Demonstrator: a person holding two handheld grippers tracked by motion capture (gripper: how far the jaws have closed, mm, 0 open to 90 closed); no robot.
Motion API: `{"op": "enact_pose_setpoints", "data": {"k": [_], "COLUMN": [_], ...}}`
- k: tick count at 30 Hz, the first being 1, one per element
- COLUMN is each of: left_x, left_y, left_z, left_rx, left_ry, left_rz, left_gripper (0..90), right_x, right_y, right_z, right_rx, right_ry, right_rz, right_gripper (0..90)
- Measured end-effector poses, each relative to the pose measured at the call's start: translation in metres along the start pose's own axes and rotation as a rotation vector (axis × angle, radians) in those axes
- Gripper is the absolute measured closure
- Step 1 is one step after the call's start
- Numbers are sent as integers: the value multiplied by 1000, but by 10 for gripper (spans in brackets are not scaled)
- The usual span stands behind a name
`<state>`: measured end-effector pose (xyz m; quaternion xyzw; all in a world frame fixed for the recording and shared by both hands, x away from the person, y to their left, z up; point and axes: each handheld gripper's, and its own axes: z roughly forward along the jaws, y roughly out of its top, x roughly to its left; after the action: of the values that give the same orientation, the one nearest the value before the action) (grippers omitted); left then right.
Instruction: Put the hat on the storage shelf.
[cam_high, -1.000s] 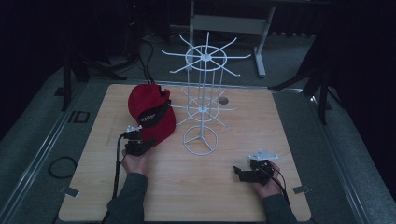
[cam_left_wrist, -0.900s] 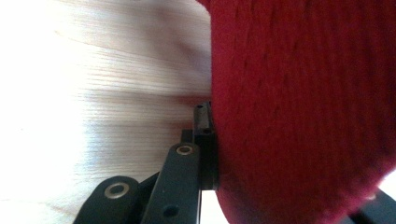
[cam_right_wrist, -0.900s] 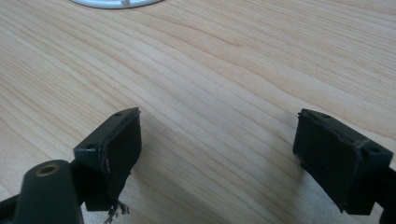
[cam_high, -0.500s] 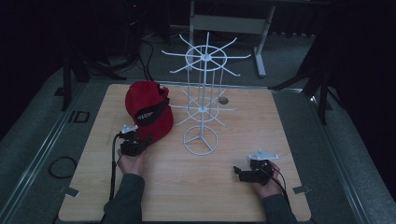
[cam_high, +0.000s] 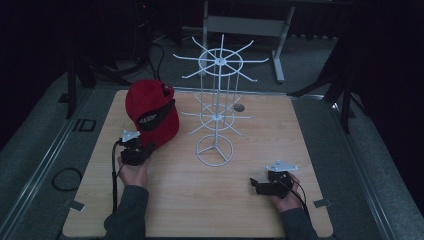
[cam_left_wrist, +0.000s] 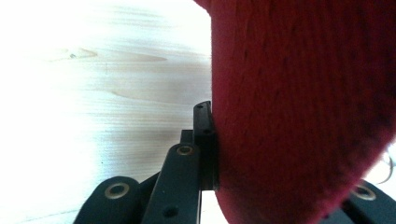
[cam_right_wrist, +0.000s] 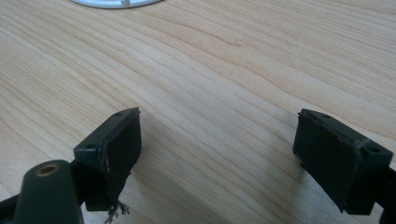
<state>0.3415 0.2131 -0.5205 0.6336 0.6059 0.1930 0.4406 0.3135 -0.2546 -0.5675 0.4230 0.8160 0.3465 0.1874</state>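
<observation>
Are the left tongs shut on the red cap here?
Yes: the left tongs look clamped on the red cap; its fabric sits between the jaws.

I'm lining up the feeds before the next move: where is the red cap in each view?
High view: the red cap lies left of centre on the wooden table, beside the white wire rack, with the left gripper at its near edge.
Left gripper view: it takes up the right half, red fabric against one black jaw.
Right gripper view: not in it.
Shared landmark: the pale wood-grain tabletop.
</observation>
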Motion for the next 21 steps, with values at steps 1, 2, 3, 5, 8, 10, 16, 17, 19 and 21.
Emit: {"op": "enact_pose_setpoints", "data": {"k": [1,2,3,5,8,10,16,17,19,21], "left_x": [0,0,0,0,0,0,0,-1,-1,-2], "left_y": [0,1,3,4,7,9,13,15,15,17], "left_z": [0,-2,-5,-6,-11,-15,-22,-24,-25,-28], "left_rx": [0,-5,-12,-16,-28,-37,-56,-63,-66,-74], "left_ry": [0,3,4,5,5,5,13,18,17,15], "left_rz": [0,1,7,11,18,28,42,47,47,50], "left_gripper": [857,858,857,857,857,857,857,856,857,857], "right_x": [0,0,0,0,0,0,0,0,0,0], "right_y": [0,0,0,0,0,0,0,0,0,0], "right_z": [0,0,0,0,0,0,0,0,0,0], "right_rx": [0,0,0,0,-1,-1,-1,0,-1,-1], "right_ry": [0,0,0,0,0,0,0,0,0,0], "right_rz": [0,0,0,1,1,1,1,1,1,1], "right_gripper": [151,152,151,152,152,152,152,152,151,151]}}
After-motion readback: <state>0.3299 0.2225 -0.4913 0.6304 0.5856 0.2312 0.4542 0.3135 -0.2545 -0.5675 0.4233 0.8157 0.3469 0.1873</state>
